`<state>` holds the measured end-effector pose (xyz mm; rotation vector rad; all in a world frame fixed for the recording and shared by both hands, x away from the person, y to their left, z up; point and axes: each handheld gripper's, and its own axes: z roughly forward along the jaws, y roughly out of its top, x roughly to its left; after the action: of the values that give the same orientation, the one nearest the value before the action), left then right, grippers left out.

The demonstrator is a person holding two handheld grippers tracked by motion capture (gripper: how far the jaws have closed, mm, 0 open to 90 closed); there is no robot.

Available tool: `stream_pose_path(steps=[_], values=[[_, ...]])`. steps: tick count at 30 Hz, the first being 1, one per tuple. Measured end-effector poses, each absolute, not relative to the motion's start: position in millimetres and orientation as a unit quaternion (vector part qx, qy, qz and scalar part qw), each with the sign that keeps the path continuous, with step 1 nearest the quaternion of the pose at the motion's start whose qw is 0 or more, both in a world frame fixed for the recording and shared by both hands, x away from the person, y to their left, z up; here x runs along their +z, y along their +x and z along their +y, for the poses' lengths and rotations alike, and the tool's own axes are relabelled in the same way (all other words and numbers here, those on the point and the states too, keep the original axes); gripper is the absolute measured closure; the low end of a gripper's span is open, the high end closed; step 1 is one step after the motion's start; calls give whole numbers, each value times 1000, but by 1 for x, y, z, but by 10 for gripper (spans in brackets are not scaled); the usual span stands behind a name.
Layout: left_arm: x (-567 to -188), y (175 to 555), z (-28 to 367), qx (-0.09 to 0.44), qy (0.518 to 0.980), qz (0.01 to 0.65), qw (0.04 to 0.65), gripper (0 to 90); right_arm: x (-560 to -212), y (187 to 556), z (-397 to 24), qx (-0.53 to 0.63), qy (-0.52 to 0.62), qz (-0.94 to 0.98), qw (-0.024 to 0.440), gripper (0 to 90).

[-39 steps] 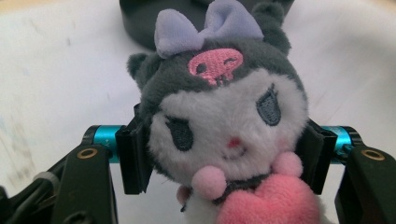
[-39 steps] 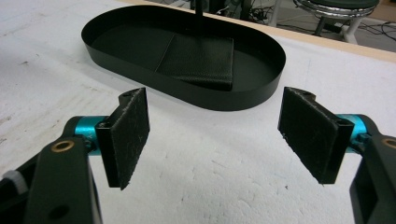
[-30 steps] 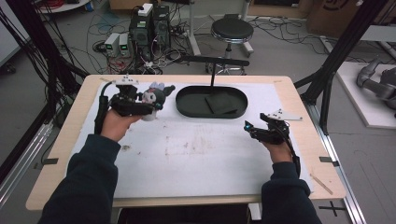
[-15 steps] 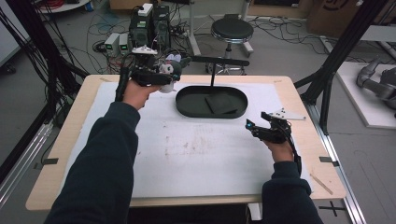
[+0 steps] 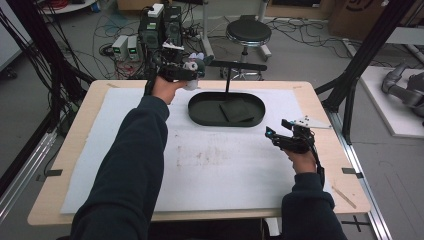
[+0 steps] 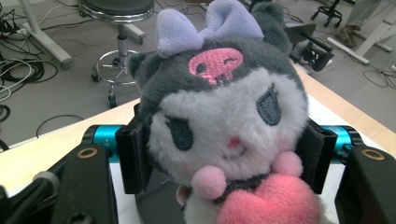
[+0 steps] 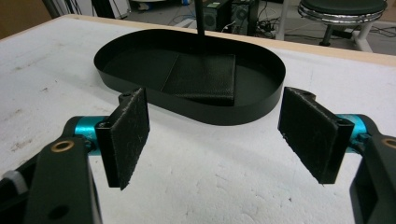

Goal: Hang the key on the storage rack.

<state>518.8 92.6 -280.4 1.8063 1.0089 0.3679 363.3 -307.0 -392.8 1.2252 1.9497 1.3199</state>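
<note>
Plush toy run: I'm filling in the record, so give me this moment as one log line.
left gripper: shut on plush toy, raised by the far table edge | right gripper: open, empty, facing black tray | tray: dark pad inside

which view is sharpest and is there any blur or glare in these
Left gripper view is sharpest: the plush toy held in the left tongs shows crisp stitching, floor behind soft. Right gripper view: open right tongs clear, black tray slightly soft, no glare. High view: grainy, even light, faint shadows on the white mat.
</note>
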Motion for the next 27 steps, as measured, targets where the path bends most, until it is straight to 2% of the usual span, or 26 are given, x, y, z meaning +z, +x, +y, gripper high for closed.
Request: stream_pose_path(steps=[9,22,27], values=[[-290,535,95,157,736,440,489,344,-396,363,-313,481,454,711,238,252],[-329,528,109,170,742,467,450,344,-398,359,-318,477,460,710,238,252],[-340,526,105,174,753,459,438,344,-399,359,-316,474,457,714,238,253]])
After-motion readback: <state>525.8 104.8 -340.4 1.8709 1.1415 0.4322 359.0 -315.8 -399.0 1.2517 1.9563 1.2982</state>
